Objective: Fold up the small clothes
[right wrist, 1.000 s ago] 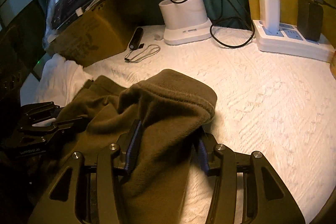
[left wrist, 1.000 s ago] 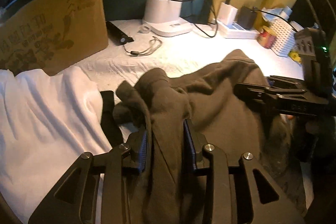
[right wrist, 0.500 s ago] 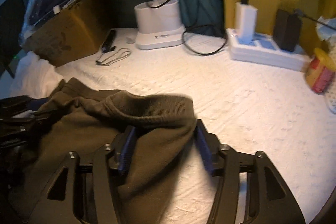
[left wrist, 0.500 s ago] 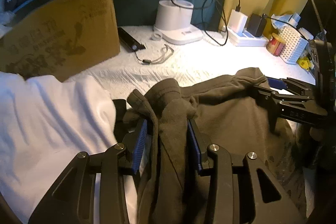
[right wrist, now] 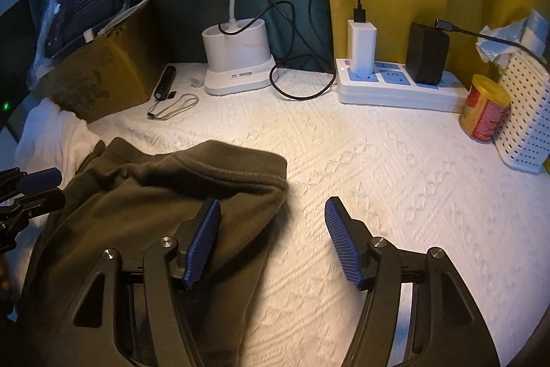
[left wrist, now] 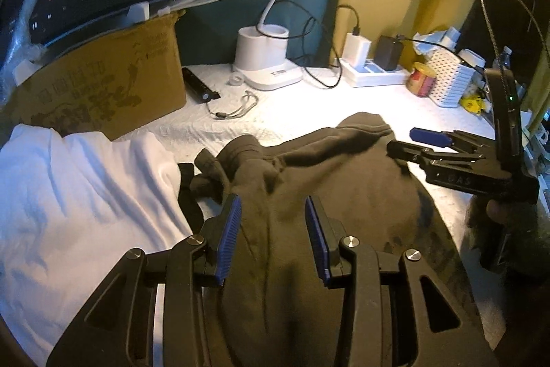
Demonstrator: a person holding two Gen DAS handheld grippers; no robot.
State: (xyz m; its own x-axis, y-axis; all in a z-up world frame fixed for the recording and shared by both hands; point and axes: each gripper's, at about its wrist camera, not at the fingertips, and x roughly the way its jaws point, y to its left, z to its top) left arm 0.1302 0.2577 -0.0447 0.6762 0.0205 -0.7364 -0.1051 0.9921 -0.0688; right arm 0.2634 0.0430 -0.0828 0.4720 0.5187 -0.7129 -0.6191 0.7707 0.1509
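olive fleece garment (right wrist: 165,195) lies bunched on the white tabletop (right wrist: 378,181), ready for flattening. left claw (left wrist: 271,229) spreads wide over its crumpled edge; right claw (right wrist: 271,229) gapes wide, empty, at its hem.

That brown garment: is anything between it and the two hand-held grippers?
Nothing visible. The brown garment lies right under the open left hand-held gripper, and the open right hand-held gripper has one finger over its edge.
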